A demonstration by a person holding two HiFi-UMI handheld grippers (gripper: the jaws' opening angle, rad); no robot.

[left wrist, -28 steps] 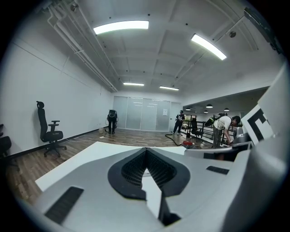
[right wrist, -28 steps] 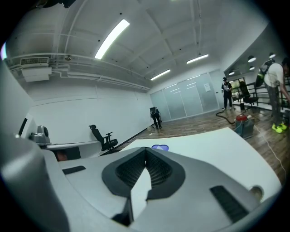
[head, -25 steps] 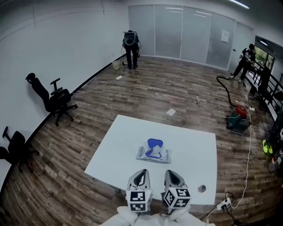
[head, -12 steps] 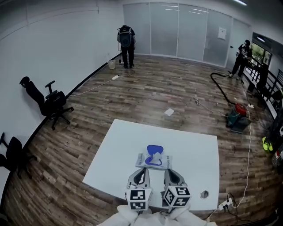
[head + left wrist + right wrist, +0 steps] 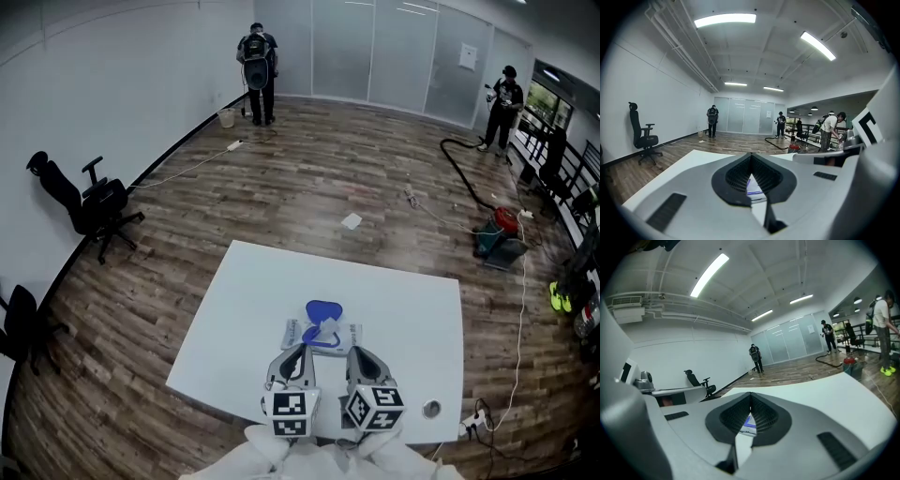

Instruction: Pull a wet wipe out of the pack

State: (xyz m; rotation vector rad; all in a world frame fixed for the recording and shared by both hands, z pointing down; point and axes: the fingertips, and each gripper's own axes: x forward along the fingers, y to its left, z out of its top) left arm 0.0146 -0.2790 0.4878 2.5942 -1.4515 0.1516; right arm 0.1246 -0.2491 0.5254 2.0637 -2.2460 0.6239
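Observation:
A wet wipe pack (image 5: 323,335) lies flat on the white table (image 5: 244,309), its blue lid (image 5: 323,308) flipped open toward the far side and a white wipe tip poking up at its opening. Both grippers hover just short of the pack's near edge. My left gripper (image 5: 297,350) and my right gripper (image 5: 360,352) sit side by side, each with its jaws shut and nothing between them. Through the gap behind the closed tips of the left gripper (image 5: 751,155), a sliver of the pack (image 5: 753,187) shows. The right gripper (image 5: 751,394) frames the pack (image 5: 749,423) in the same way.
A small round grommet (image 5: 430,409) sits near the table's front right corner. Two office chairs (image 5: 86,202) stand by the left wall. Two people (image 5: 255,54) stand far back. A hose and red machine (image 5: 499,223) lie on the wooden floor at right.
Both grippers have moved forward together, and the pack now lies just beyond their tips. Their jaws stayed shut.

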